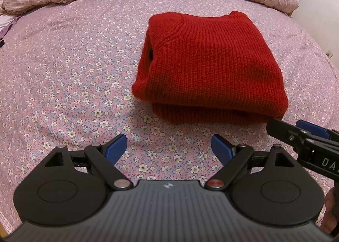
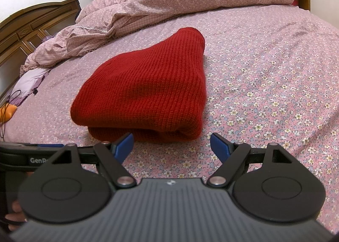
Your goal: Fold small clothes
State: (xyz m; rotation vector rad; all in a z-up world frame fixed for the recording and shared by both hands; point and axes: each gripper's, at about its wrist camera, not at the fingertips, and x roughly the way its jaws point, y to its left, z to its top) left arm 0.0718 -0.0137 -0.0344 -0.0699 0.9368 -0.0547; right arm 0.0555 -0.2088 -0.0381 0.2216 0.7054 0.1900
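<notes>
A red knitted sweater (image 1: 211,66) lies folded into a thick rectangle on the flowered bed sheet (image 1: 74,68). In the left wrist view it sits ahead and to the right of my left gripper (image 1: 169,146), which is open with only sheet between its blue pads. The tip of the other gripper pokes in at the right edge, just below the sweater's near corner. In the right wrist view the sweater (image 2: 146,91) lies ahead and slightly left of my right gripper (image 2: 172,144), open and holding nothing; its left pad stands close to the folded front edge.
A crumpled pink quilt (image 2: 169,2) is piled along the far side of the bed. A wooden headboard (image 2: 31,23) rises at the left, with a purple cloth (image 2: 29,81) and an orange item (image 2: 9,110) with a black cord near it. A hand (image 2: 15,214) grips the left tool.
</notes>
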